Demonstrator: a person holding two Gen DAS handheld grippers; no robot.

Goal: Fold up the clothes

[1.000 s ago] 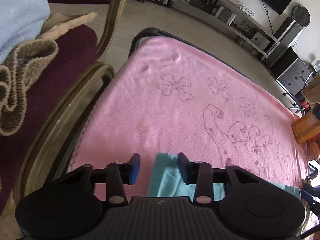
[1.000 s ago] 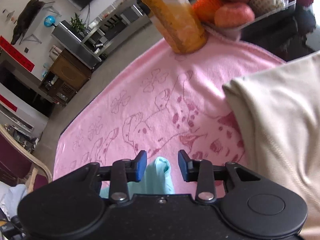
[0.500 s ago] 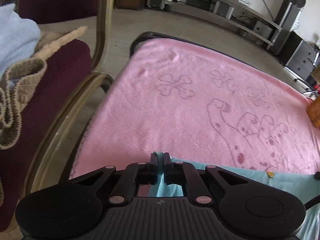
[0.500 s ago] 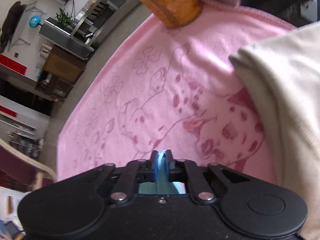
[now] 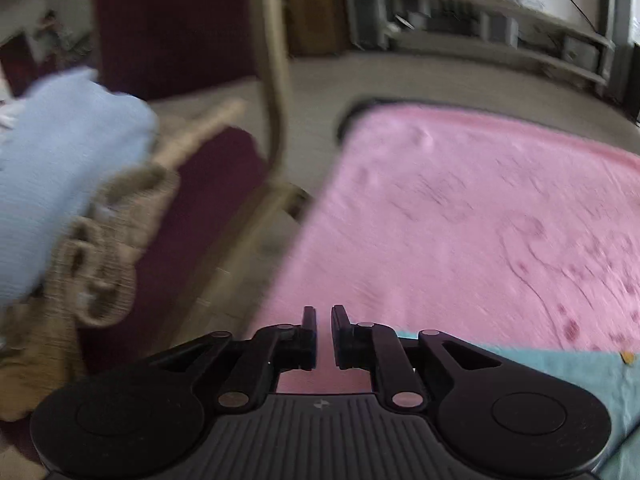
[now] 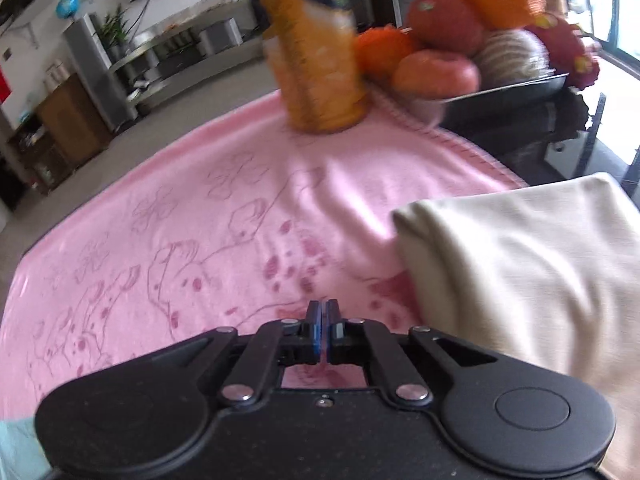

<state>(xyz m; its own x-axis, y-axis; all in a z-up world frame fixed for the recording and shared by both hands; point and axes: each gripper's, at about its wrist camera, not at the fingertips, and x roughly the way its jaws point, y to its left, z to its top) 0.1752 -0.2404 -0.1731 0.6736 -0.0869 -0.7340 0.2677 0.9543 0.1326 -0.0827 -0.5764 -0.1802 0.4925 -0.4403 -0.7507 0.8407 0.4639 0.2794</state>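
Note:
A teal garment [image 5: 540, 364] lies on the pink towel [image 5: 460, 208], to the right of and under my left gripper [image 5: 324, 312]. That gripper's jaws stand a narrow gap apart and are opening; only pink towel shows between them. In the right wrist view my right gripper [image 6: 323, 308] is shut, blue pads together with no cloth showing between them. A strip of the teal garment [image 6: 16, 444] shows at the lower left corner. A folded cream garment [image 6: 520, 272] lies on the towel [image 6: 200, 240] just right of the right gripper.
A wooden-framed chair [image 5: 276, 80] with a maroon seat stands left of the towel, holding a light blue cloth [image 5: 60, 160] and a woven item [image 5: 108, 264]. An orange cylinder [image 6: 316, 60] and a tray of fruit [image 6: 460, 52] sit at the towel's far edge.
Both grippers closed on the teal garment half a second ago. Now the left jaws have parted and no teal cloth shows between either pair of pads. Both views have tilted upward.

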